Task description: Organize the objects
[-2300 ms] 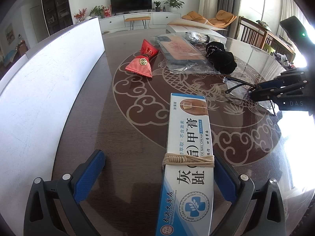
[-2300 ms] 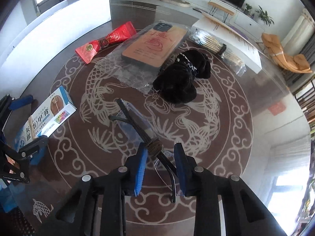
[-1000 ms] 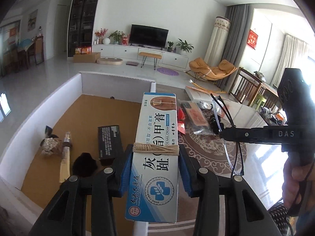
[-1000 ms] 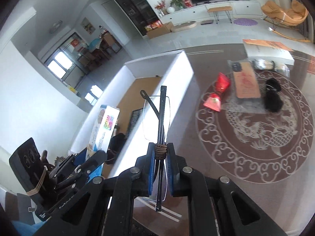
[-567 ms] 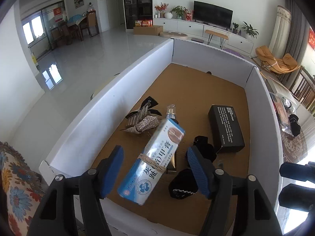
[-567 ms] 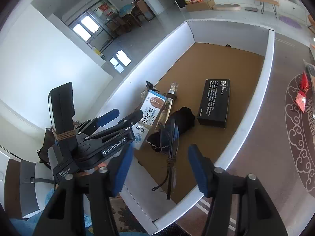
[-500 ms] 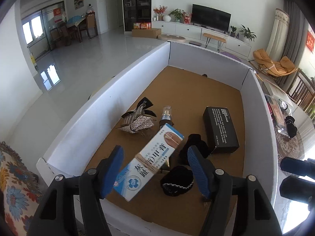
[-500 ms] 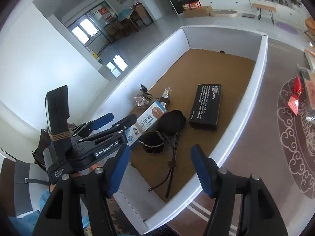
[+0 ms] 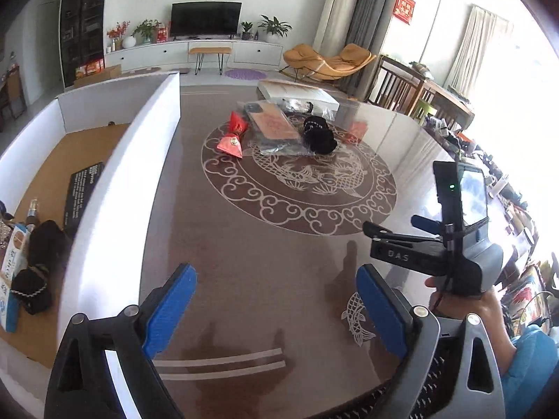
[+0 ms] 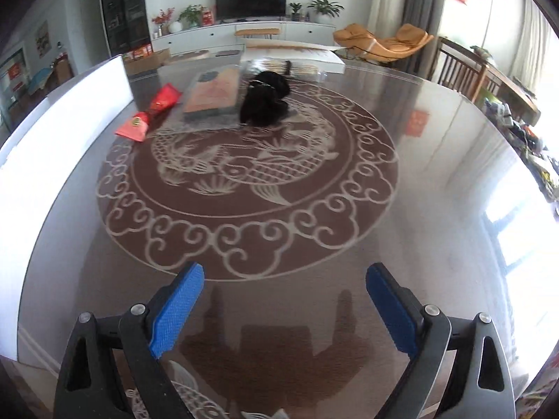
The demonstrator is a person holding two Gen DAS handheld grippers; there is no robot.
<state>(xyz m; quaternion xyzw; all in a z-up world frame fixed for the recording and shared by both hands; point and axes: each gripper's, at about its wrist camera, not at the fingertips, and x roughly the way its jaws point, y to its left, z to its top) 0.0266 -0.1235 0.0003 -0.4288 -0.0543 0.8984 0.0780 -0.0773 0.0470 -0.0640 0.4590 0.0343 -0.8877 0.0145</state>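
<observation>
My left tongs (image 9: 276,305) and right tongs (image 10: 284,309) share ribbed blue pads, black arms, silver screws; my right hand (image 9: 464,302) is bare-skinned, sleeve blue.

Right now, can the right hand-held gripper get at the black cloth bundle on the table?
Probably yes. The right hand-held gripper is open and empty, and bare table lies between it and the black cloth bundle.
</observation>
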